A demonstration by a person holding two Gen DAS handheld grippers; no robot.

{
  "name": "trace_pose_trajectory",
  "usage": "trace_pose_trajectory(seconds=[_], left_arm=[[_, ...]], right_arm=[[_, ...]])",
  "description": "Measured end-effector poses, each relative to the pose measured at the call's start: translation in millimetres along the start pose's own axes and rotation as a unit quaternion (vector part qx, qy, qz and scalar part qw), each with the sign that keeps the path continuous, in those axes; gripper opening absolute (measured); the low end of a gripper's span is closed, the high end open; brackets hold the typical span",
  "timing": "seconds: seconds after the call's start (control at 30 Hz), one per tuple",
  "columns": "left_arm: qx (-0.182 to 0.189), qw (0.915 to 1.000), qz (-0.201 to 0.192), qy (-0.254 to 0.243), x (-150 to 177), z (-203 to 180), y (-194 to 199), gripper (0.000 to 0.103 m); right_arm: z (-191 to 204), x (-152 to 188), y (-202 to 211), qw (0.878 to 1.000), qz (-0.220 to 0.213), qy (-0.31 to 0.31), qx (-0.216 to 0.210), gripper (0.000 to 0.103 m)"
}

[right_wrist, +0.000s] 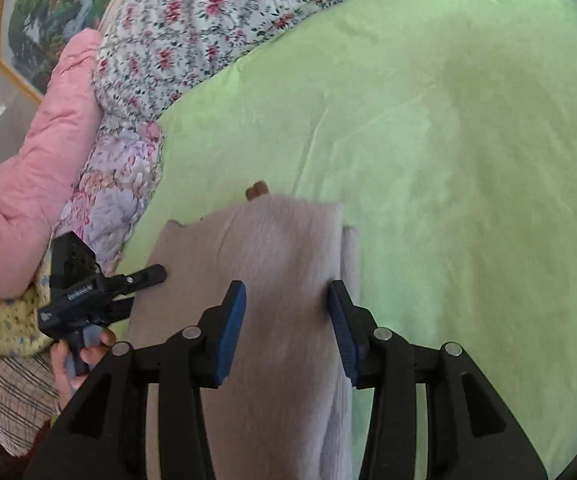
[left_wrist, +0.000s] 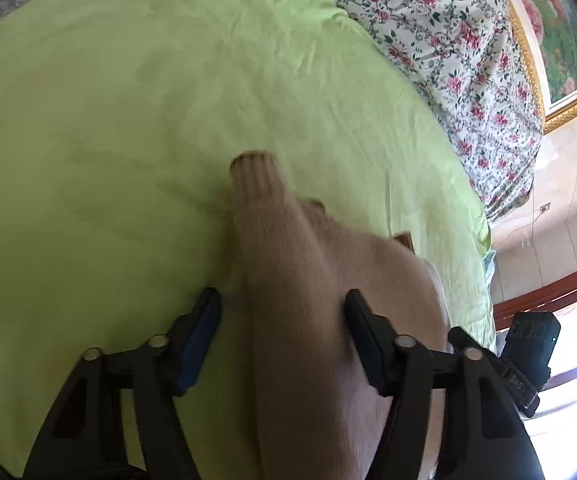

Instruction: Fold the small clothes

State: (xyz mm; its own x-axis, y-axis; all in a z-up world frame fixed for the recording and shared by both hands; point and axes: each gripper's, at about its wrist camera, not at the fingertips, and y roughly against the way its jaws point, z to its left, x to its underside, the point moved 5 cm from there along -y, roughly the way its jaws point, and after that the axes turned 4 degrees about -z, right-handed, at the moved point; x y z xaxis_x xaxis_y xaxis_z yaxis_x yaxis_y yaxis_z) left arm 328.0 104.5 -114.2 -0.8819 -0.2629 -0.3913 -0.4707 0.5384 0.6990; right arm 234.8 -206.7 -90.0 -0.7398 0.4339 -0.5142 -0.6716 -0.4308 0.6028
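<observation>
Left gripper [left_wrist: 282, 314]: jaws spread wide, gripping nothing. A small beige knitted sweater [left_wrist: 328, 320] lies between and ahead of its two black fingers [left_wrist: 362, 336], on the light green bed sheet [left_wrist: 128, 120]. One ribbed sleeve cuff [left_wrist: 252, 172] extends straight ahead of the fingertips, its open end pointing away from the tool. The left finger sits over bare sheet just beside the garment's edge; the right finger lies over the knit. Whether either finger touches the fabric cannot be told — the frame is blurred.

Right gripper [right_wrist: 286, 306]: jaws likewise apart, holding nothing. The same sweater [right_wrist: 276, 280] lies flat beneath and between its blue-padded fingers [right_wrist: 234, 320], running forward to a straight far edge with a second layer showing along the right side. A small brown detail [right_wrist: 257, 190] protrudes just beyond that far edge; its nature is not discernible.

To the left of the right tool, the left gripper [right_wrist: 150, 274] appears at the garment's left edge, held by a bare hand [right_wrist: 76, 356].

Surroundings: a white quilt with red floral print [right_wrist: 192, 28] lies ahead and to the left beyond the sheet, a pink padded quilt [right_wrist: 44, 168] further left, and a gold-framed landscape painting [right_wrist: 44, 20] behind both.
</observation>
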Motion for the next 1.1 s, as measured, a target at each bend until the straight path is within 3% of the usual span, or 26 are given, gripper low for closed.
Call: trace_pose_trajectory(seconds=[0.03, 0.07, 0.13, 0.2, 0.33, 0.4, 0.47, 0.57, 0.7, 0.87, 1.1], left_arm=[[0.001, 1.0, -0.002, -0.005, -3, -2, -3, 0.027], [-0.001, 0.9999, -0.007, -0.012, -7, -6, -3, 0.024], [-0.012, 0.9982, -0.039, -0.043, -9, -18, 5, 0.017], [-0.027, 0.9941, -0.074, -0.074, -14, -29, 11, 0.008], [-0.093, 0.9902, -0.075, -0.073, -26, -13, -8, 0.008], [-0.118, 0.9877, -0.068, -0.077, -27, -5, -17, 0.008], [-0.115, 0.9878, -0.07, -0.078, -27, -4, -15, 0.008], [-0.125, 0.9862, -0.081, -0.073, -29, -4, 1, 0.009], [-0.114, 0.9874, -0.09, -0.064, -19, -15, 34, 0.011], [-0.102, 0.9868, -0.096, -0.081, 23, -34, 77, 0.022], [-0.093, 0.986, -0.094, -0.102, 103, -49, 120, 0.026]], right_arm=[[-2, -1, -1, 1.0, -0.002, 0.001, 0.006, 0.028], [-2, -3, 1, 1.0, -0.006, 0.003, 0.007, 0.008], [1, -10, 17, 0.999, -0.044, 0.004, -0.021, 0.008], [0, -10, 28, 0.998, -0.064, 0.008, -0.02, 0.008], [-11, 3, -5, 0.998, -0.019, 0.032, 0.047, 0.007], [-13, 6, -11, 0.999, -0.016, 0.023, 0.041, 0.008], [-12, 2, -4, 0.999, -0.021, 0.017, 0.045, 0.011], [-10, 1, 11, 0.997, -0.028, 0.016, 0.068, 0.029], [2, 7, 47, 0.997, -0.056, 0.007, 0.047, 0.031], [24, 35, 86, 0.997, -0.071, 0.011, 0.02, 0.039], [43, 83, 108, 0.998, -0.056, 0.025, 0.018, 0.04]])
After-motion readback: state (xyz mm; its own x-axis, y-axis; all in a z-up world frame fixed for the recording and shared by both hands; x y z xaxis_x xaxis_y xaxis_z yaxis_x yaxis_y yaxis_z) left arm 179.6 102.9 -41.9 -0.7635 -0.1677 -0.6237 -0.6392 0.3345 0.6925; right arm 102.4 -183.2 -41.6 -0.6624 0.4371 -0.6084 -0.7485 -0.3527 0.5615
